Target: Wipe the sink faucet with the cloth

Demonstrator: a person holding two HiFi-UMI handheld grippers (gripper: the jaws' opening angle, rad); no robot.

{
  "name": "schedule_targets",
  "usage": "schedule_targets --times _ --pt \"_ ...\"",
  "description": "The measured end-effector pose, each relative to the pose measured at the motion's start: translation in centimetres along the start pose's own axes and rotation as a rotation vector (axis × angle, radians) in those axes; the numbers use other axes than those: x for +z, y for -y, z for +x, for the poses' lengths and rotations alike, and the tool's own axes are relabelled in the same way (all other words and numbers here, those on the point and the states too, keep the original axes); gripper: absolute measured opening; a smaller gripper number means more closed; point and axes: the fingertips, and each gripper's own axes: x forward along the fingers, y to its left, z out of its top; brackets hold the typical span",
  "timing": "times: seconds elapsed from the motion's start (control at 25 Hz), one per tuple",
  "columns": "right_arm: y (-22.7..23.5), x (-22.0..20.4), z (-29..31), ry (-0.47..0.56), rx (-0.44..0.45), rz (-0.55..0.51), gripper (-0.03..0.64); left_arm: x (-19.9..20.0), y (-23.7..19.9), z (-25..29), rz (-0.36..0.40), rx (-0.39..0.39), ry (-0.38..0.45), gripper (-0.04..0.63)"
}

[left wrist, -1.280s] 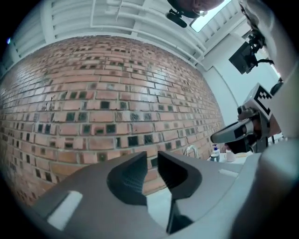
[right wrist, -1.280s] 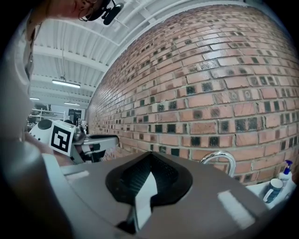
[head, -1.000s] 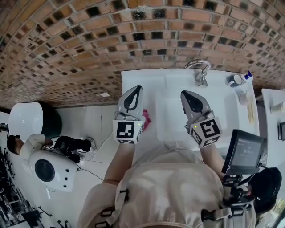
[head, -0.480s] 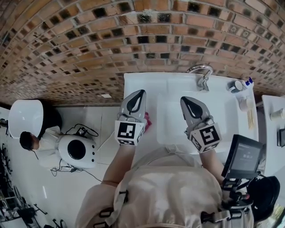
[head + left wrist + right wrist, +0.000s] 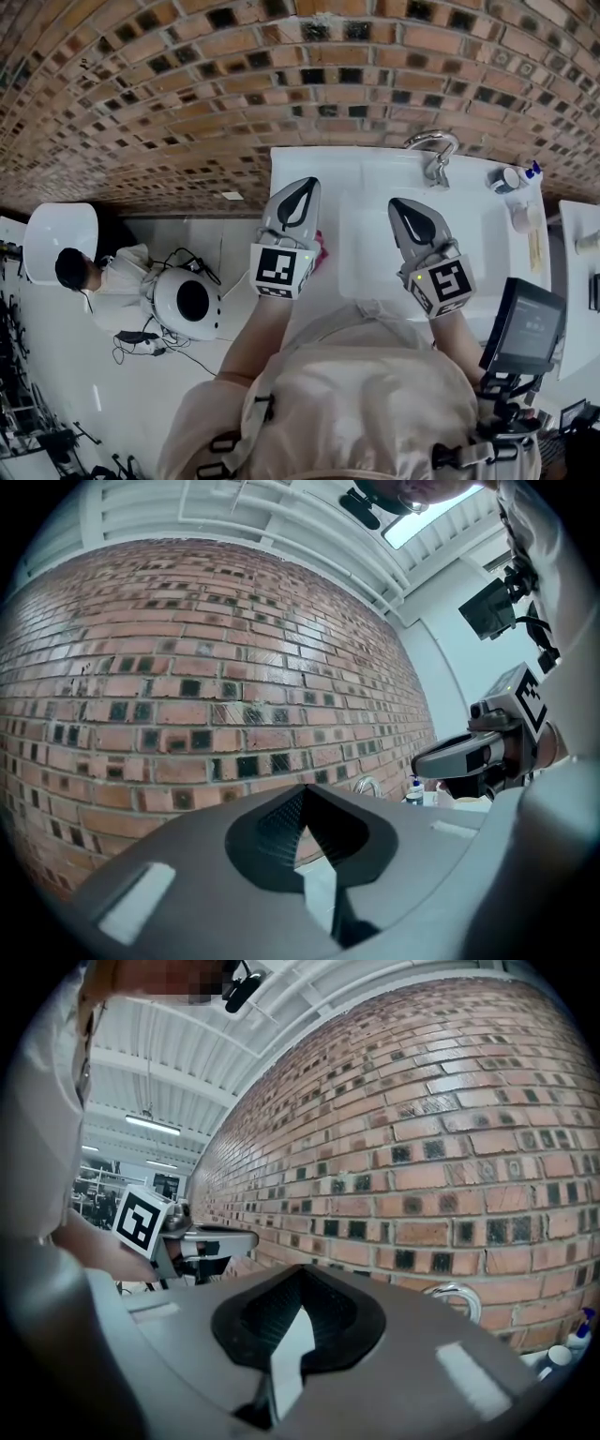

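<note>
Showing a person at a white sink point(image 5: 300, 169) set against a brick wall point(image 5: 187, 84), with 2 hand-held grippers raised over it.

Left gripper point(image 5: 304, 192): jaws together with nothing between them, pointing level toward the wall above the sink's left rim.

Right gripper point(image 5: 405, 211): jaws likewise together and empty, held over the basin, with the faucet point(image 5: 433, 155) ahead of it and apart from it.

Cloth point(image 5: 321, 251): a pink wad on the left rim of the sink, just beside and partly under the left gripper in the head view. Neither gripper holds it, and whether the left gripper touches it cannot be told.

Faucet: a curved chrome spout at the back of the basin, well apart from the cloth, with small bottles point(image 5: 511, 178) to its right.

Progress: no wiping is under way at this moment, since cloth and faucet are apart and both grippers are empty. The layout fits 2 stages equally: the cloth lying ready to be taken to the spout, or the cloth laid down after the spout was rubbed. No view shows the chrome closely enough to judge whether it is clean.
</note>
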Motion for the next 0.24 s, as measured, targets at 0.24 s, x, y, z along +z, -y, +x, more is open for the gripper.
schedule_targets --times 0.24 --pt "-0.22 0.1 -0.09 -0.003 0.007 -0.012 -0.014 0.93 0.11 0.15 0.019 -0.006 0.026 0.005"
